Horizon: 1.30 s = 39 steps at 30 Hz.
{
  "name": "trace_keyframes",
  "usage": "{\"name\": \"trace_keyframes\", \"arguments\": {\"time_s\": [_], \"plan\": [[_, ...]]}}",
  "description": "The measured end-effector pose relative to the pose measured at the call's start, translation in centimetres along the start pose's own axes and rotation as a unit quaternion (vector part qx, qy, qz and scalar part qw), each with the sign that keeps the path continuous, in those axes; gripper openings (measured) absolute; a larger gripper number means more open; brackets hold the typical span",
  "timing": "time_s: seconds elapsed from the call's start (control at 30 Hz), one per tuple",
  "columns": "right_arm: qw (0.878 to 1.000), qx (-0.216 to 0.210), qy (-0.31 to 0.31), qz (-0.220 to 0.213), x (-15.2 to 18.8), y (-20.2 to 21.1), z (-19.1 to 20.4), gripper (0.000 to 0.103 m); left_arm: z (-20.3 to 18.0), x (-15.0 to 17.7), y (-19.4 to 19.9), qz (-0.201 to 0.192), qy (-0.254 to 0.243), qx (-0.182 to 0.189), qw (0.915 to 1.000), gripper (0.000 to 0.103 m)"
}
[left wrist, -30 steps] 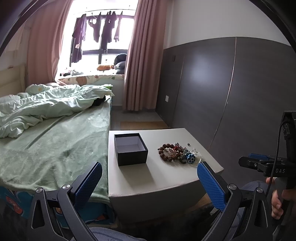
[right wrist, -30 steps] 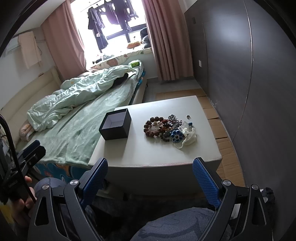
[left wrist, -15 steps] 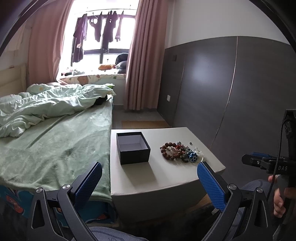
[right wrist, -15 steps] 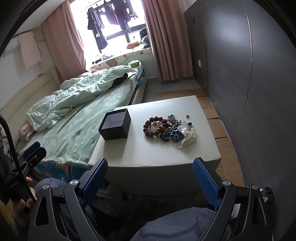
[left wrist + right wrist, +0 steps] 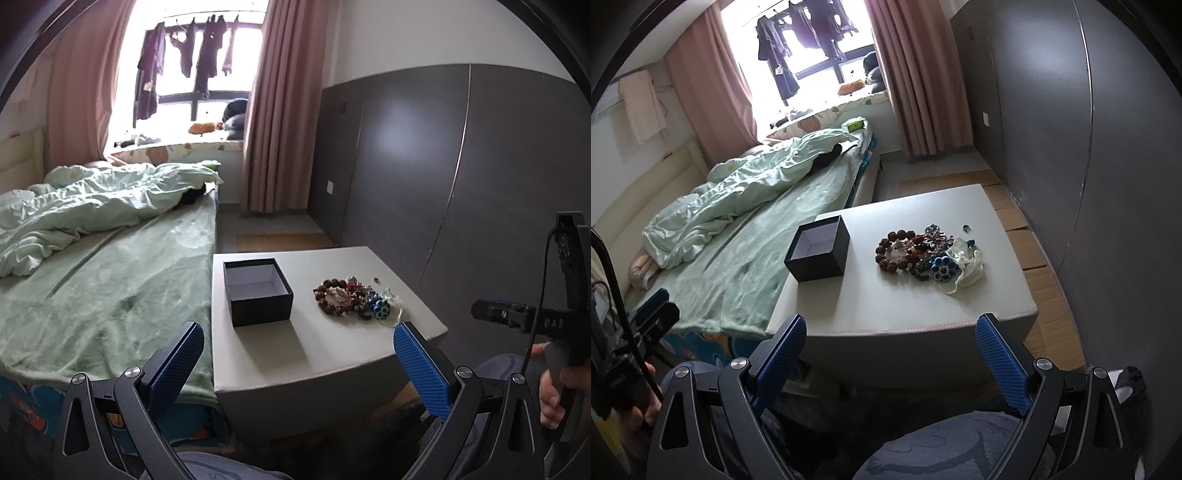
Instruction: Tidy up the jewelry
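Blue-padded claws [image 5: 297, 363] [image 5: 890, 354] gape level, short of table [image 5: 886, 306].

Matt dark cardboard box [image 5: 258, 291], glossy beads [image 5: 916, 253], smooth matt table [image 5: 908, 295], textured blue pads [image 5: 1001, 356].

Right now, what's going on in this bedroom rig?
A seated person holds a gripper in each hand, facing a low white table beside the bed. The left gripper and right gripper are both open, empty and short of the table. On it sit an open, empty black box and, apart to its right, a pile of jewelry. Nothing is sorted yet.
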State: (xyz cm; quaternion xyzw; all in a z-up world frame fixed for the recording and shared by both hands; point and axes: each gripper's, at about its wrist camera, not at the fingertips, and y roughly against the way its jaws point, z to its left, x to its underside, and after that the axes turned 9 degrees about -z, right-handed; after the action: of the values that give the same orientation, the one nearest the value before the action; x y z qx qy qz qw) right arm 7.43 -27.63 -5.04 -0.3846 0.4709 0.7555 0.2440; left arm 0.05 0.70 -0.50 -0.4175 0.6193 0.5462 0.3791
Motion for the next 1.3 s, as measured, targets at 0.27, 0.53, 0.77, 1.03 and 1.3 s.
{"name": "trace_keyframes", "arguments": {"time_s": [0.27, 0.53, 0.77, 1.03, 1.3], "plan": [[0.996, 0.001, -0.085, 0.016, -1.2, -1.4, -4.5, 0.093, 0.4, -1.7, -3.3, 0.019, 0.020, 0.037, 0.9989, 0.102], [0.991, 0.013, -0.130, 0.020, -2.8, -3.6, -7.5, 0.090, -1.1, -3.9, -8.0, 0.038, 0.001, 0.075, 0.9965, 0.088], [0.986, 0.007, -0.164, 0.041, -3.7, -8.3, -9.3, 0.071, -1.6, -4.8, -14.2, 0.088, -0.001, 0.106, 0.9905, 0.067], [0.979, 0.003, -0.194, 0.063, -4.8, -13.3, -10.7, 0.069, -2.4, -5.0, -21.2, 0.158, 0.005, 0.141, 0.9772, 0.046], [0.972, 0.015, -0.218, 0.093, -5.1, -17.0, -12.4, 0.068, -4.3, -4.3, -26.5, 0.214, 0.005, 0.166, 0.9626, 0.045]]}}
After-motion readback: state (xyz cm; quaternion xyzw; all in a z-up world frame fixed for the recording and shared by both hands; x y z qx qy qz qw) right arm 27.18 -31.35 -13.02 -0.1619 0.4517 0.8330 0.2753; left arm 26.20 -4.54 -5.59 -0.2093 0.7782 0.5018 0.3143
